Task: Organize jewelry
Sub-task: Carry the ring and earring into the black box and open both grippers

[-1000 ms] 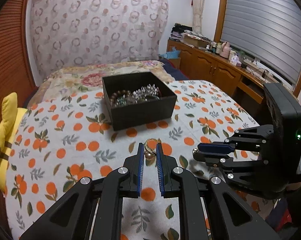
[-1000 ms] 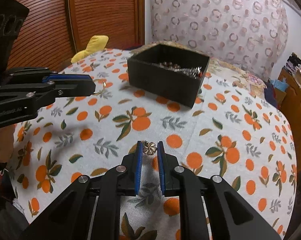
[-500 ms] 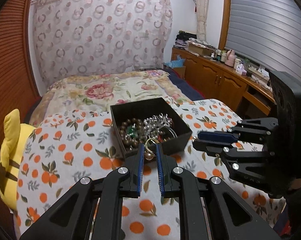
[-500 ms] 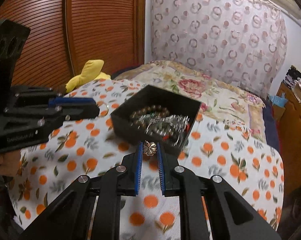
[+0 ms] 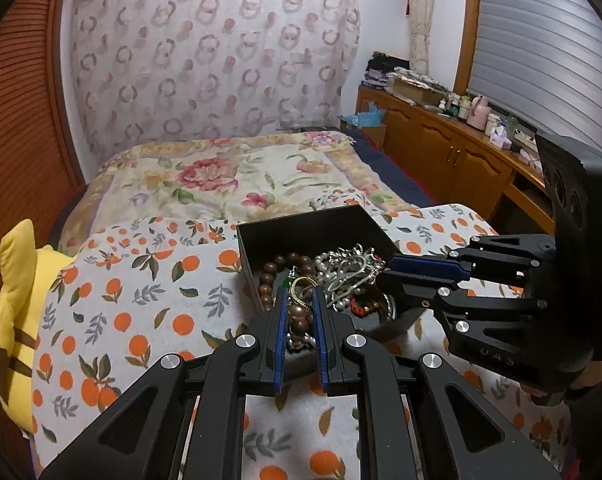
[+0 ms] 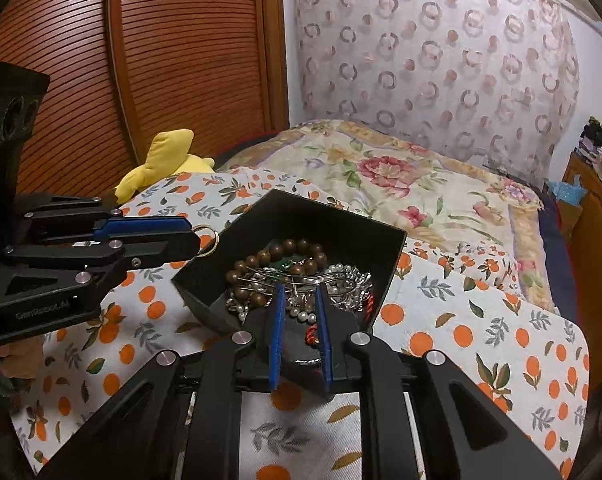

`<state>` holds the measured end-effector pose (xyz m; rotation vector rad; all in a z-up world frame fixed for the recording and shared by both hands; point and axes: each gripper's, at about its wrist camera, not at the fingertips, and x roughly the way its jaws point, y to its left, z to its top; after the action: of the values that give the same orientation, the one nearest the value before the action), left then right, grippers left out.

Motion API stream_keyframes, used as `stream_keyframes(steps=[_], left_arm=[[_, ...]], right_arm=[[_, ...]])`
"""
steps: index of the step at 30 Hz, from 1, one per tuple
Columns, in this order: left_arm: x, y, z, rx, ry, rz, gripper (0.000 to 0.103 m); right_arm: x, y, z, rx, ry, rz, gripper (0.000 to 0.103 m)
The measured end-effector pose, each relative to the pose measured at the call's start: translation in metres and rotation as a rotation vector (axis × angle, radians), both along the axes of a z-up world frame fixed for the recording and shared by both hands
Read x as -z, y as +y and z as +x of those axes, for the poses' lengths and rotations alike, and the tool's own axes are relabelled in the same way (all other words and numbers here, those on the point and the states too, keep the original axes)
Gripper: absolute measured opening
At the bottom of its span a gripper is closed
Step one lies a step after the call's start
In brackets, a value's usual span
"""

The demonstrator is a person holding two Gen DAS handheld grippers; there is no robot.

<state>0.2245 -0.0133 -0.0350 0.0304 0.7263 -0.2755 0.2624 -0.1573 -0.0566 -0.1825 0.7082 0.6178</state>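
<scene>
A black open box (image 5: 301,226) (image 6: 333,220) full of bead bracelets and silver chains sits on the orange-print cloth. My left gripper (image 5: 299,300) is shut on a gold ring with a pearl (image 5: 299,298) and holds it over the box's near left edge; the ring also shows in the right wrist view (image 6: 206,240). My right gripper (image 6: 299,300) is over the box with its jaws slightly apart and nothing between them. The flower charm it held is not seen between its fingers.
A yellow plush toy (image 5: 17,304) (image 6: 163,160) lies at the cloth's left edge. A bed with a floral quilt (image 5: 229,172) lies behind the box. Wooden cabinets (image 5: 453,152) with clutter stand at the right.
Both grippers have moved forward over the box. The flower charm has left my right gripper, whose jaws have parted. The left gripper still holds the ring.
</scene>
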Motion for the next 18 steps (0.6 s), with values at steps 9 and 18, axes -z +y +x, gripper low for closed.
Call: stream_keyframes(steps=[9,18], left_arm=[[0.005,-0.004,0.026,-0.003,0.021,-0.008,0.011],[0.001,-0.004,0.025,-0.040,-0.013,0.010,0.041]], right_arm=[[0.001,-0.012,0.005,0.024,0.002,0.027,0.034],[-0.008,-0.024,-0.015,0.069,-0.024,0.044,0.034]])
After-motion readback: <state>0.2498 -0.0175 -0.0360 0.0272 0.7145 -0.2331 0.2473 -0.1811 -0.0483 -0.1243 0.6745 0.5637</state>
